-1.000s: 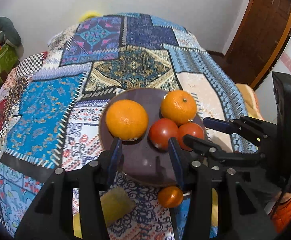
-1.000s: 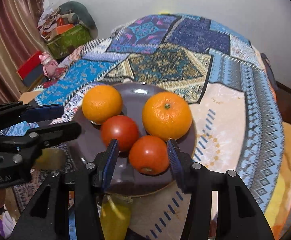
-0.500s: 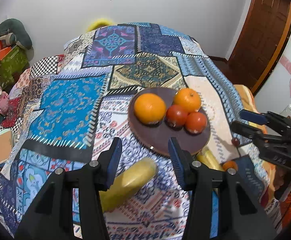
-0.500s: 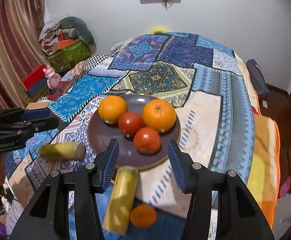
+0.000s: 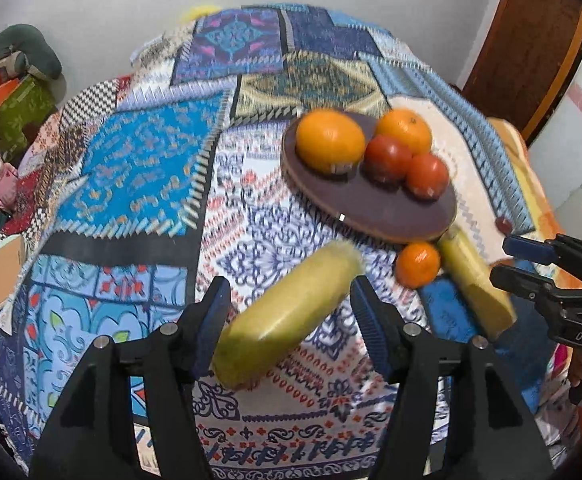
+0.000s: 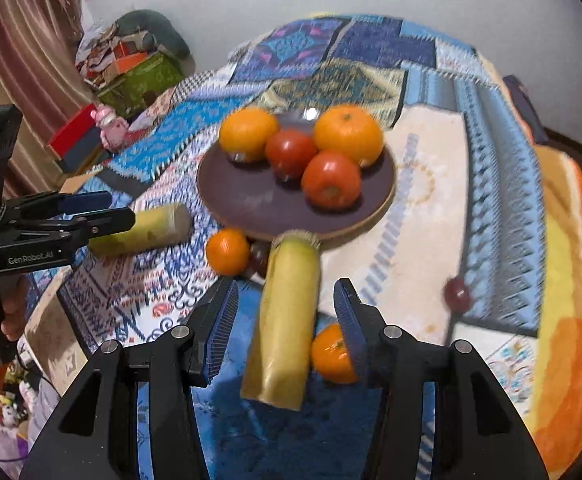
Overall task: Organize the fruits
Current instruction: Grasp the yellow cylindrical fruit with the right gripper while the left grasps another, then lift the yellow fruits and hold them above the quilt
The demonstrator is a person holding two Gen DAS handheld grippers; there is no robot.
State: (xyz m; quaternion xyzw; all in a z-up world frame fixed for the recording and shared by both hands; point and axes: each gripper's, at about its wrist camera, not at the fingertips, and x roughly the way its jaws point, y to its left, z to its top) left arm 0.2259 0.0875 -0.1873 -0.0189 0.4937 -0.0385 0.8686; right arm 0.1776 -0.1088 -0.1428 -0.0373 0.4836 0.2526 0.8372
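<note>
A brown plate (image 6: 375,210) on a patchwork quilt (image 5: 139,168) carries two oranges (image 6: 347,134) and two tomatoes (image 6: 330,179), while the rest of the fruit lies loose on the cloth at the plate's near side. One long yellow-green fruit (image 6: 285,324) rests with its far end touching the plate's near rim; a second one (image 5: 287,312) lies slantwise to the left of the plate. A small tangerine (image 6: 227,251) sits just beside the rim, another (image 6: 333,354) nearer the camera, and a dark grape-like fruit (image 6: 457,294) well to the plate's right. Both grippers have drawn back from the plate within the last second, so the scattered fruit now fills their views. The left gripper (image 5: 287,306) stands wide open and empty, its jaws framing the slanted fruit; the right gripper (image 6: 285,312) is likewise wide open, holding nothing, astride the other. The pullback suggests the plated fruit is settled and the long fruits look to be next.
</note>
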